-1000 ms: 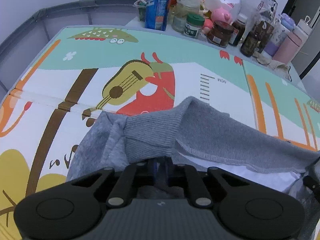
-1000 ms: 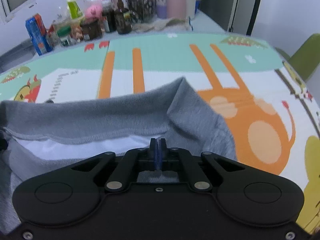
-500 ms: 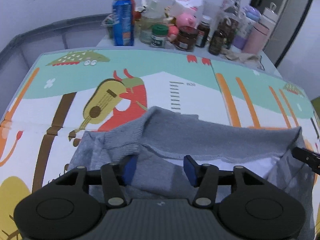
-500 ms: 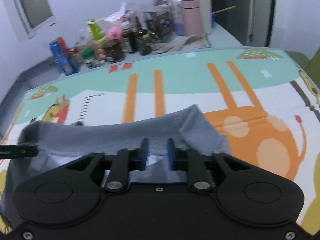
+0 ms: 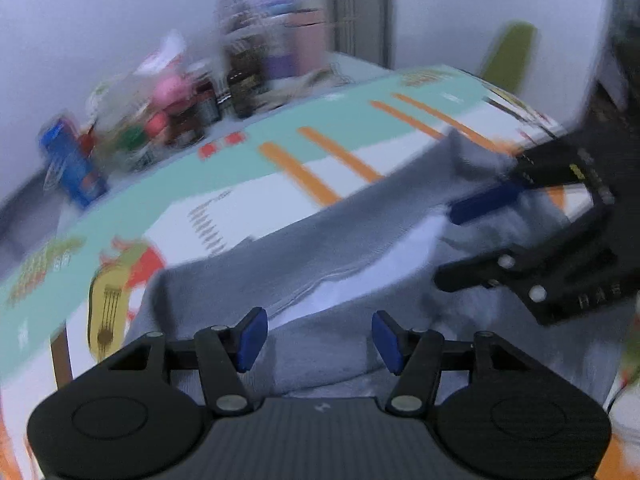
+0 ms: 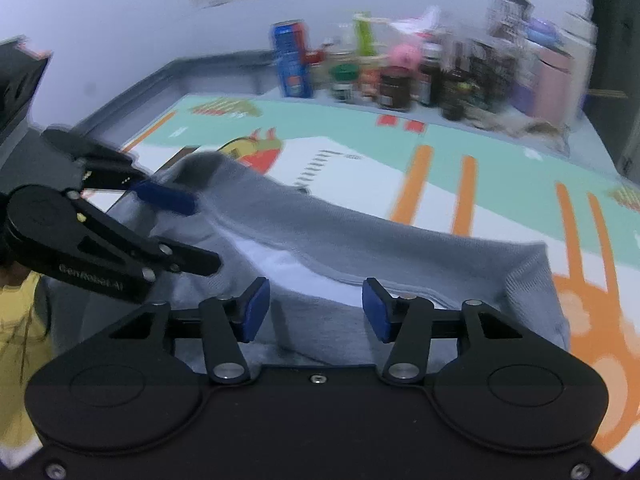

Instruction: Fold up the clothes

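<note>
Left gripper (image 5: 316,338): jaws apart and widening, blue pads (image 5: 250,338) clear of the cloth, nothing pinched between them. Found over the near left part of a grey sweatshirt (image 5: 320,248). Right gripper (image 6: 316,310): jaws likewise apart and widening, pads (image 6: 376,310) not pressing on anything, grey fabric visible below the gap only. Found over the near right part of the same garment.

Grey sweatshirt laid across the near half of a printed play mat (image 5: 240,168), spread left to right, ribbed edge (image 6: 532,276) turned up at the right end. White lining or inner layer (image 5: 404,256) exposed along the middle, between the far grey fold and the near grey layer. Each gripper also caught in the other's camera, at the opposite end of the garment, one blue pad of each beside the raised cloth; contact there not determinable owing to blur.

Mat noted with teal, white and orange print, orange stripes (image 6: 440,188) on the right side, a guitar figure (image 5: 106,304) on the left. Along the far edge, off the mat, a crowded row of containers: blue can (image 6: 292,60), dark jars (image 6: 396,88), green-capped bottle (image 6: 344,80), pink toy figure (image 6: 406,54), pink flask (image 6: 556,84). Labels unreadable through motion blur. Green chair back (image 5: 508,56) noted beyond the far right corner. Both views smeared.
</note>
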Action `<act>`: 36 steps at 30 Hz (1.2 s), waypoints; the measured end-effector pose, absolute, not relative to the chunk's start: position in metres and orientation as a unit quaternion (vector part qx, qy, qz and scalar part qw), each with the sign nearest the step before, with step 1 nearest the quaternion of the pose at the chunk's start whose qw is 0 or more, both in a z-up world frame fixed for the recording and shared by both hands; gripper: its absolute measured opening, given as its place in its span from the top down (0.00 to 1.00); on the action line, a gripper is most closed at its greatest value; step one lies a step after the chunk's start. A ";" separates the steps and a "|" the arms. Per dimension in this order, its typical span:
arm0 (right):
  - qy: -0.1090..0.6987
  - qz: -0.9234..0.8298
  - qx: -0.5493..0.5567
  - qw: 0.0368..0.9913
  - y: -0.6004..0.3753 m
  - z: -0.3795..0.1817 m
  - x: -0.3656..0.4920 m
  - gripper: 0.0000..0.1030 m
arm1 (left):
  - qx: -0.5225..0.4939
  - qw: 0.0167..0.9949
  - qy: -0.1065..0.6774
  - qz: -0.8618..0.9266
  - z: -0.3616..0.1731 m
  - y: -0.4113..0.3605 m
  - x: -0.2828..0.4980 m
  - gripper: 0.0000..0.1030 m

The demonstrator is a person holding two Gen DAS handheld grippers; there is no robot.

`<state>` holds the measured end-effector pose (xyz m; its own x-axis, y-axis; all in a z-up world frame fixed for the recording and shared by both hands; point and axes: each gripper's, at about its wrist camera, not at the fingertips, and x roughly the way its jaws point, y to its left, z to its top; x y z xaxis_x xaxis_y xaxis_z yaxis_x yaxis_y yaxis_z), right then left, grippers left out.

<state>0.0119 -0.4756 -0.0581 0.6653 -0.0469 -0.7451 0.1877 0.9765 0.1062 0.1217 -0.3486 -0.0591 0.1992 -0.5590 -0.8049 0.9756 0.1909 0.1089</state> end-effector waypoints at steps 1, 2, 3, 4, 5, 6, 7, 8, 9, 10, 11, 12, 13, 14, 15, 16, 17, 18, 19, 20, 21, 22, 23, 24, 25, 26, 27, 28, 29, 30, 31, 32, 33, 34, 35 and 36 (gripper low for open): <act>0.409 -0.051 0.076 0.908 -0.473 -0.058 0.014 0.51 | 0.339 0.693 0.309 -0.556 -0.061 -0.350 0.118 0.41; 0.414 -0.041 0.067 0.907 -0.470 -0.058 0.016 0.51 | 0.351 0.684 0.299 -0.565 -0.062 -0.351 0.115 0.41; 0.420 -0.030 0.057 0.905 -0.468 -0.059 0.018 0.51 | 0.359 0.676 0.292 -0.573 -0.064 -0.352 0.113 0.41; 0.427 -0.019 0.045 0.903 -0.467 -0.059 0.021 0.51 | 0.366 0.667 0.285 -0.583 -0.066 -0.353 0.112 0.41; 0.433 -0.012 0.035 0.901 -0.465 -0.060 0.024 0.51 | 0.371 0.658 0.280 -0.592 -0.068 -0.353 0.111 0.41; 0.439 -0.007 0.023 0.898 -0.463 -0.061 0.026 0.51 | 0.376 0.649 0.275 -0.602 -0.071 -0.354 0.111 0.40; 0.443 -0.002 0.012 0.896 -0.462 -0.062 0.029 0.51 | 0.380 0.639 0.270 -0.612 -0.073 -0.354 0.110 0.38; 0.445 0.000 0.004 0.895 -0.461 -0.063 0.031 0.51 | 0.385 0.629 0.265 -0.621 -0.076 -0.355 0.109 0.38; 0.451 0.007 -0.001 0.892 -0.460 -0.065 0.034 0.51 | 0.389 0.620 0.260 -0.630 -0.078 -0.355 0.109 0.38; 0.457 0.014 -0.007 0.890 -0.459 -0.067 0.037 0.51 | 0.390 0.613 0.258 -0.637 -0.080 -0.356 0.109 0.38; 0.462 0.020 -0.012 0.887 -0.459 -0.068 0.040 0.51 | 0.391 0.607 0.256 -0.643 -0.082 -0.357 0.110 0.37; 0.467 0.028 -0.016 0.884 -0.460 -0.070 0.044 0.51 | 0.393 0.602 0.255 -0.647 -0.083 -0.358 0.110 0.38; 0.472 0.034 -0.021 0.881 -0.460 -0.072 0.047 0.51 | 0.393 0.601 0.252 -0.649 -0.084 -0.360 0.110 0.37; 0.475 0.038 -0.028 0.879 -0.459 -0.074 0.050 0.51 | 0.392 0.602 0.248 -0.650 -0.084 -0.362 0.111 0.37; 0.476 0.040 -0.035 0.878 -0.458 -0.076 0.052 0.51 | 0.392 0.602 0.245 -0.651 -0.084 -0.364 0.111 0.37; 0.478 0.042 -0.041 0.877 -0.457 -0.078 0.054 0.51 | 0.393 0.601 0.243 -0.652 -0.084 -0.366 0.111 0.36; 0.478 0.043 -0.043 0.876 -0.457 -0.080 0.055 0.54 | 0.394 0.601 0.241 -0.652 -0.085 -0.368 0.111 0.35; 0.478 0.043 -0.044 0.876 -0.457 -0.081 0.057 0.57 | 0.396 0.600 0.239 -0.653 -0.085 -0.370 0.111 0.35; 0.478 0.043 -0.045 0.876 -0.457 -0.082 0.058 0.58 | 0.399 0.599 0.236 -0.653 -0.086 -0.372 0.111 0.33; 0.478 0.043 -0.044 0.876 -0.458 -0.083 0.058 0.61 | 0.402 0.597 0.234 -0.654 -0.087 -0.375 0.111 0.31; 0.479 0.044 -0.043 0.876 -0.460 -0.084 0.059 0.65 | 0.403 0.595 0.232 -0.655 -0.088 -0.377 0.111 0.30; 0.480 0.046 -0.042 0.875 -0.460 -0.085 0.058 0.66 | 0.403 0.593 0.232 -0.657 -0.090 -0.379 0.111 0.29; 0.481 0.047 -0.042 0.874 -0.461 -0.085 0.058 0.70 | 0.401 0.593 0.235 -0.658 -0.092 -0.381 0.112 0.28; 0.482 0.050 -0.043 0.874 -0.462 -0.086 0.058 0.76 | 0.399 0.590 0.242 -0.659 -0.094 -0.383 0.113 0.28; 0.482 0.052 -0.045 0.873 -0.462 -0.086 0.059 0.78 | 0.395 0.585 0.252 -0.662 -0.095 -0.384 0.114 0.31; 0.482 0.053 -0.046 0.873 -0.462 -0.085 0.058 0.83 | 0.392 0.581 0.261 -0.664 -0.096 -0.385 0.115 0.42; 0.481 0.055 -0.046 0.874 -0.462 -0.085 0.058 0.87 | 0.388 0.576 0.270 -0.667 -0.098 -0.386 0.116 0.49; 0.480 0.055 -0.046 0.875 -0.462 -0.085 0.058 0.88 | 0.384 0.572 0.277 -0.669 -0.098 -0.386 0.117 0.57; 0.476 0.053 -0.046 0.876 -0.462 -0.084 0.056 0.91 | 0.380 0.572 0.281 -0.671 -0.096 -0.384 0.118 0.67; 0.472 0.051 -0.047 0.879 -0.462 -0.082 0.055 0.93 | 0.375 0.571 0.285 -0.672 -0.095 -0.383 0.119 0.72; 0.467 0.050 -0.047 0.881 -0.462 -0.079 0.053 0.94 | 0.371 0.571 0.289 -0.674 -0.093 -0.382 0.121 0.77; 0.462 0.051 -0.048 0.884 -0.461 -0.076 0.051 0.96 | 0.366 0.570 0.293 -0.675 -0.091 -0.380 0.122 0.82; 0.456 0.053 -0.049 0.887 -0.461 -0.073 0.049 0.96 | 0.360 0.571 0.295 -0.676 -0.089 -0.379 0.123 0.84; 0.449 0.054 -0.049 0.890 -0.460 -0.069 0.047 0.96 | 0.353 0.576 0.297 -0.675 -0.084 -0.377 0.125 0.85; 0.444 0.054 -0.052 0.893 -0.459 -0.064 0.046 0.97 | 0.346 0.582 0.296 -0.674 -0.078 -0.375 0.126 0.86; 0.437 0.053 -0.057 0.896 -0.458 -0.060 0.044 0.97 | 0.342 0.588 0.293 -0.671 -0.073 -0.375 0.126 0.86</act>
